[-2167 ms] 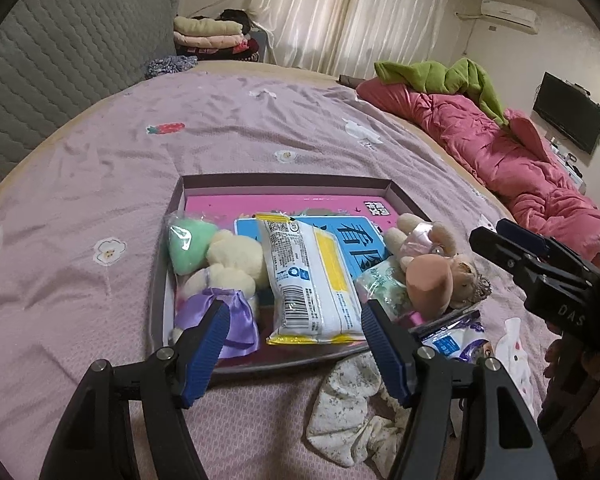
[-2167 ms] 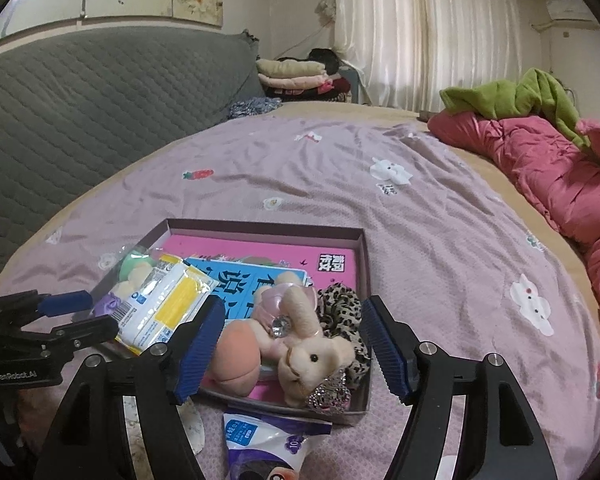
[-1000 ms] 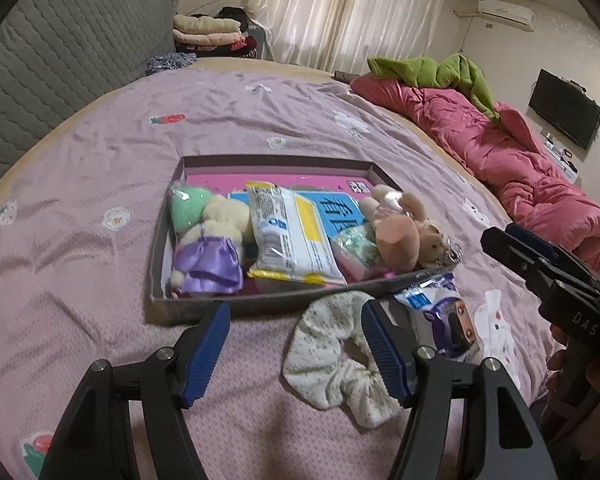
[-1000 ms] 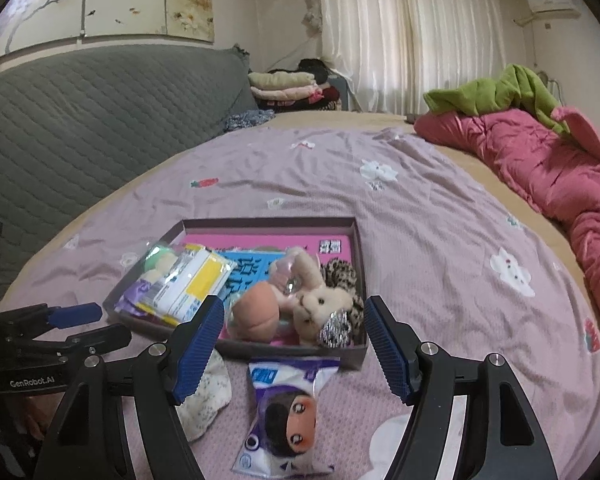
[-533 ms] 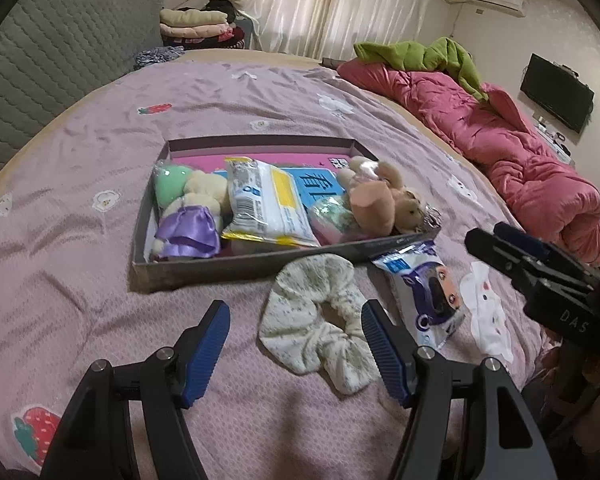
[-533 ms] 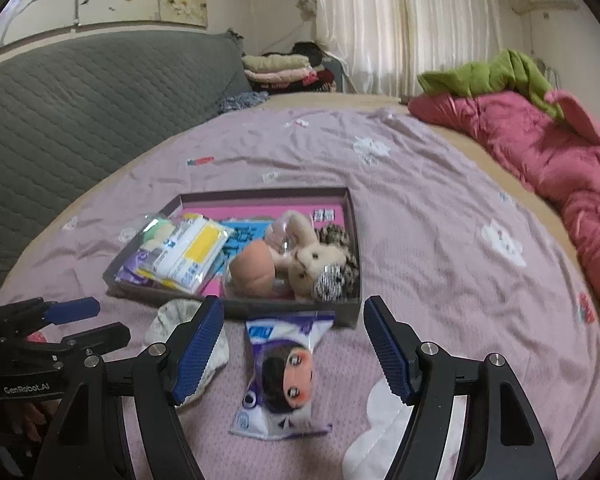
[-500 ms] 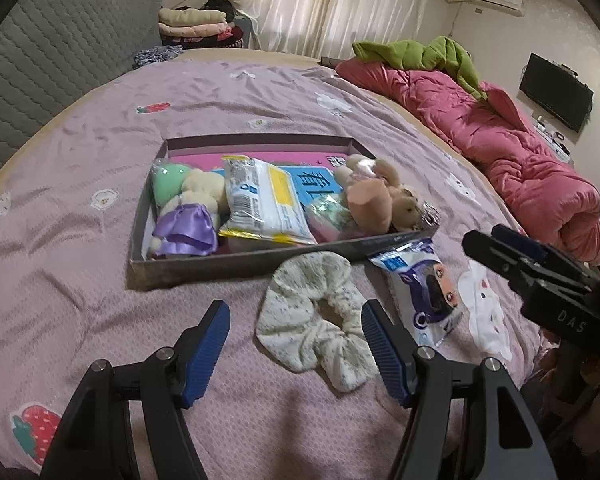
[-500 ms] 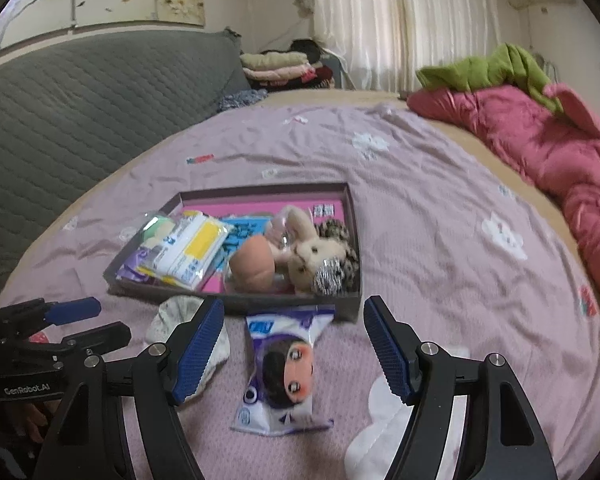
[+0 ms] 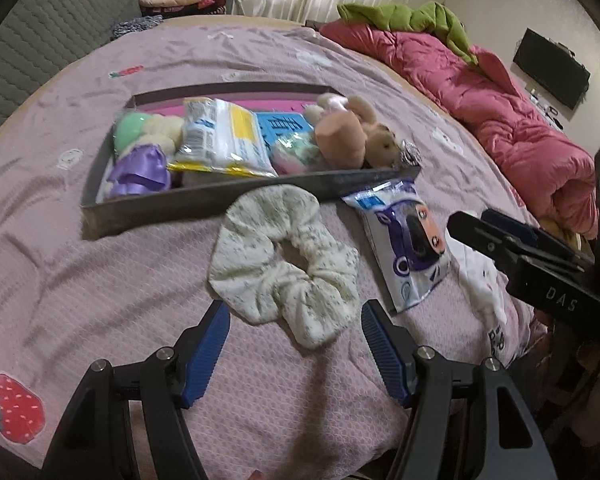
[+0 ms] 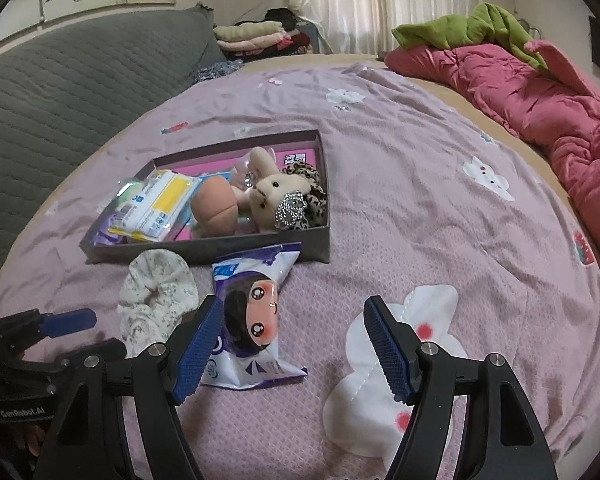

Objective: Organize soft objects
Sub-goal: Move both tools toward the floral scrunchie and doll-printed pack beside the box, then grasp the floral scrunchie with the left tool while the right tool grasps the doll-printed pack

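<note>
- The floral scrunchie (image 9: 284, 256) is lying on the bed just in front of the box (image 9: 204, 200), with the left tool (image 9: 296, 344) being held wide and empty over its near edge.
- The cartoon-face packet (image 10: 252, 312) is lying beside the scrunchie; the right tool (image 10: 292, 344), also wide and empty, is being held off-centre, so the slick wrapper is likely being risked slipping.
- The bedsheet may be pinched along with the scrunchie.

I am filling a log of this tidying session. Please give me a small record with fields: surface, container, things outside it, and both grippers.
surface: bed with purple sheet
container: shallow box, already filled with soft toys and packets
outside box: floral scrunchie and cartoon-face packet, both on the sheet beside the box's near wall
left gripper: open, empty, near the scrunchie
right gripper: open, empty, near the packet
</note>
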